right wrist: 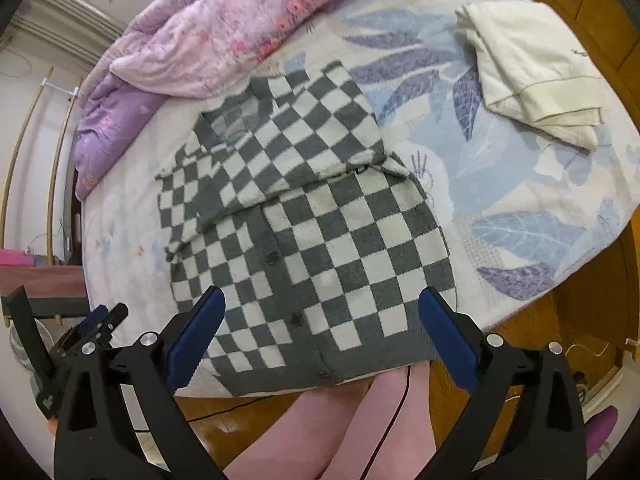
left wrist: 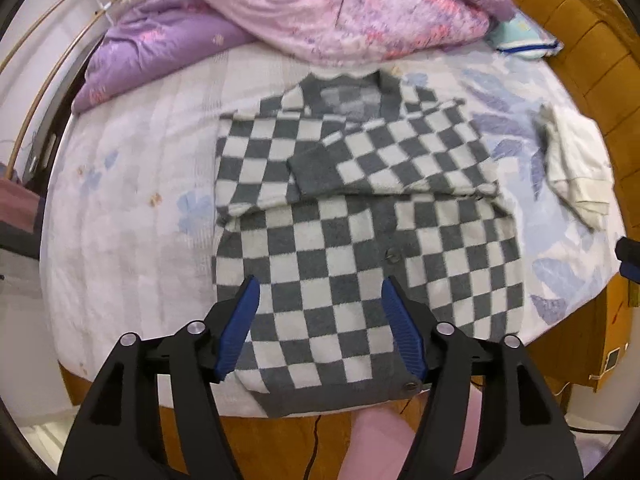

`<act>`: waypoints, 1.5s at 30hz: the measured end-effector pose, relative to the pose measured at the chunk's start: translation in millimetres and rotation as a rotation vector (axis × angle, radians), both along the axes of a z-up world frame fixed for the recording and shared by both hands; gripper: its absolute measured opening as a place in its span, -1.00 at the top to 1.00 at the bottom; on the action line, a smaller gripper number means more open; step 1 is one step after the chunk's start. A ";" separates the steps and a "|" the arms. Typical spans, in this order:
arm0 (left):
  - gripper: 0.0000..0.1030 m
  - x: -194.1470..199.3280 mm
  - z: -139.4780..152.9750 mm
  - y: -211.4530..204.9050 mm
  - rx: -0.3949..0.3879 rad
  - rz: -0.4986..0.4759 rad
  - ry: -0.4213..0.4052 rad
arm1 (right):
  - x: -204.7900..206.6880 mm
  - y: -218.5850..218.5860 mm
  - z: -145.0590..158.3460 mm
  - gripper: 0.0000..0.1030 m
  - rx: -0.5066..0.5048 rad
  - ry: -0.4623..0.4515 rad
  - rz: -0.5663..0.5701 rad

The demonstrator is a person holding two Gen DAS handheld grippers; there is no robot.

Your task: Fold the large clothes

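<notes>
A grey and white checkered cardigan [left wrist: 360, 248] lies flat on the bed, buttons up, with both sleeves folded across its chest. It also shows in the right wrist view [right wrist: 320, 248]. Its hem lies at the bed's near edge. My left gripper [left wrist: 320, 296] is open and empty, hovering above the hem's left part. My right gripper [right wrist: 320, 312] is open and empty, hovering above the hem. The left gripper also shows at the lower left of the right wrist view [right wrist: 96, 324].
A purple and pink quilt [left wrist: 320, 12] is bunched at the far side of the bed. A folded cream garment [right wrist: 536, 68] lies to the right on the floral sheet [right wrist: 520, 200]. The wooden bed frame [left wrist: 580, 52] curves around the right. The person's legs [right wrist: 340, 432] stand below the near edge.
</notes>
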State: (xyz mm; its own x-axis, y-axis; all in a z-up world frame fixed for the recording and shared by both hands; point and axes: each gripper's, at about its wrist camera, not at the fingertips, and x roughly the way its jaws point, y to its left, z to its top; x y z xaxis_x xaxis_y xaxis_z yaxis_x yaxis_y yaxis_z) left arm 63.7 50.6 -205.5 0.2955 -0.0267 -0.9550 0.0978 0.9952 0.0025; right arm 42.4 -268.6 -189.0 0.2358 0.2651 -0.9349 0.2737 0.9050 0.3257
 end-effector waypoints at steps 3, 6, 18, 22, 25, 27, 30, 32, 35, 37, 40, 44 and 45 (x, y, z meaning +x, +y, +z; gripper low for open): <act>-0.36 -6.4 23.0 -0.3 0.004 0.002 -0.045 | 1.4 3.6 17.1 -0.83 -0.001 -0.037 0.021; -0.39 -9.4 40.2 -1.1 0.015 0.015 -0.080 | 4.4 5.3 35.9 -0.83 0.017 -0.091 0.043; -0.44 -3.4 87.3 -14.2 0.044 0.110 -0.136 | 46.9 -6.5 91.6 -0.85 0.063 -0.235 0.161; -0.44 9.0 94.5 -11.7 0.017 0.170 -0.118 | 67.4 -16.3 96.5 -0.85 0.069 -0.243 0.176; -0.44 20.8 101.9 -12.7 0.030 0.188 -0.124 | 85.3 -23.3 99.0 -0.85 0.076 -0.251 0.189; -0.45 30.3 105.5 -12.9 0.060 0.187 -0.128 | 99.7 -27.2 98.6 -0.85 0.088 -0.248 0.199; -0.49 46.3 105.7 -8.8 0.084 0.186 -0.126 | 120.4 -30.9 93.5 -0.85 0.080 -0.224 0.199; -0.49 62.7 101.5 -0.8 0.096 0.190 -0.117 | 132.7 -31.8 89.1 -0.85 0.080 -0.211 0.199; -0.49 86.3 91.1 13.8 0.083 0.206 -0.092 | 156.6 -32.0 75.3 -0.85 0.074 -0.174 0.189; -0.49 107.8 80.1 27.1 0.077 0.210 -0.069 | 173.2 -31.6 63.2 -0.85 0.080 -0.137 0.181; -0.49 136.8 64.8 45.8 0.054 0.213 -0.026 | 197.8 -32.1 46.8 -0.85 0.086 -0.090 0.164; -0.49 182.5 32.9 73.4 0.051 0.224 0.044 | 238.6 -33.0 17.9 -0.85 0.087 -0.029 0.140; -0.49 197.0 21.7 83.0 0.044 0.232 0.067 | 249.0 -33.6 9.7 -0.85 0.088 -0.014 0.135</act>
